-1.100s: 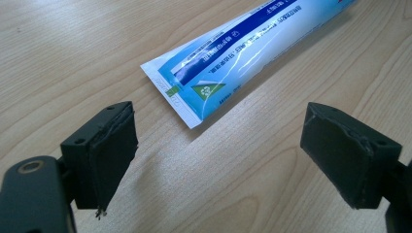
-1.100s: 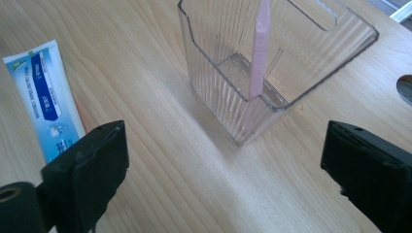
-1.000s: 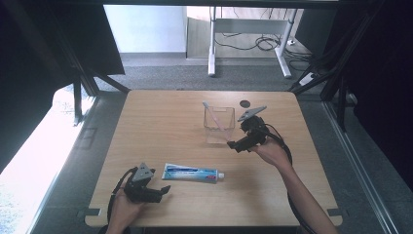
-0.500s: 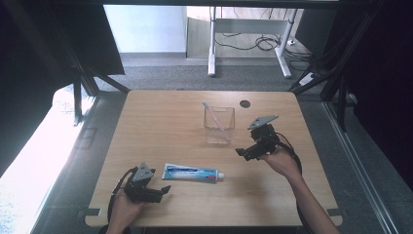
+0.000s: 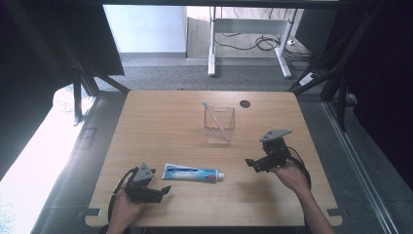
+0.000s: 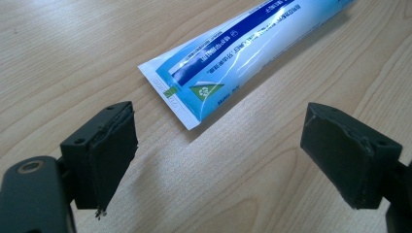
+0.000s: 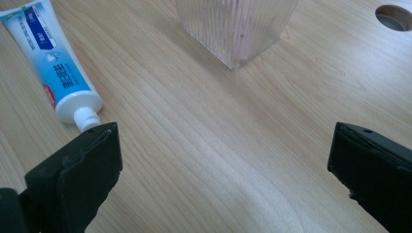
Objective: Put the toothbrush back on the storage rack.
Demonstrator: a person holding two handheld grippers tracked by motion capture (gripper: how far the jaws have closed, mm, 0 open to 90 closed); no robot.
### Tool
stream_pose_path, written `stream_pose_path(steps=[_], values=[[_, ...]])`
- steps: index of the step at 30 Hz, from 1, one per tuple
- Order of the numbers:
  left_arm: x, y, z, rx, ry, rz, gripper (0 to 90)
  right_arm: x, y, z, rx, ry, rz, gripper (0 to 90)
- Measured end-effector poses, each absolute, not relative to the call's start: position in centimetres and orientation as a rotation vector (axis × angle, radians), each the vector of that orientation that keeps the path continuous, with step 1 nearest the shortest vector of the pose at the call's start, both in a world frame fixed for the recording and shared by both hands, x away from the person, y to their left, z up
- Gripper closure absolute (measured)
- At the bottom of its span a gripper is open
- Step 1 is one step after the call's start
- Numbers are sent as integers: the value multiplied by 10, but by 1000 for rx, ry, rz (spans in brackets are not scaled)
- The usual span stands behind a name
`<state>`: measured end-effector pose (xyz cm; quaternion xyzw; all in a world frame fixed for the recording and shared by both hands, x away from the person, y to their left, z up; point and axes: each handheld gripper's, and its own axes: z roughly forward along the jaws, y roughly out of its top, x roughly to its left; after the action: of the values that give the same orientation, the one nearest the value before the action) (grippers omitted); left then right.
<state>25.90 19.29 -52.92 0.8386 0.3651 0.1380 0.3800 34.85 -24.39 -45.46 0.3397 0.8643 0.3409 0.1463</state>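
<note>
**Both grippers spread wide, toothpaste tube between them**

The right gripper (image 5: 253,164) hangs over the wooden table (image 5: 160,122) with its jaws far apart and nothing between them. In the right gripper view the white capped end of the toothpaste tube (image 7: 51,65) lies just ahead of its one jaw, close to that jaw's tip but not inside the gap. Farther ahead of the jaws stands a clear ribbed cup (image 7: 236,26), and beyond it, off to the side, a round hole (image 7: 394,17) in the tabletop. From the high view, a pink toothbrush (image 5: 215,120) leans inside that cup.

The left gripper (image 5: 162,192) sits low at the near edge of the table, also wide open and holding nothing. In the left gripper view the flat crimped end of the tube points back toward the gap between its jaws, just ahead of them and untouched. The tube lies flat on the table between the two grippers.
</note>
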Motion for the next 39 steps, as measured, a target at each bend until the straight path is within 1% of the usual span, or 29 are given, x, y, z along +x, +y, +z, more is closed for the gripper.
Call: stream_pose_path(steps=[24, 32, 39], values=[[260, 191, -528, 2137, 936, 319, 135, 291, -286, -476, 1051, 2383, 1028, 0], [260, 191, -528, 2136, 950, 306, 137, 273, -301, -495, 1096, 2352, 1022, 0], [261, 189, -528, 2155, 961, 309, 138, 264, -311, -511, 1133, 2325, 1008, 0]])
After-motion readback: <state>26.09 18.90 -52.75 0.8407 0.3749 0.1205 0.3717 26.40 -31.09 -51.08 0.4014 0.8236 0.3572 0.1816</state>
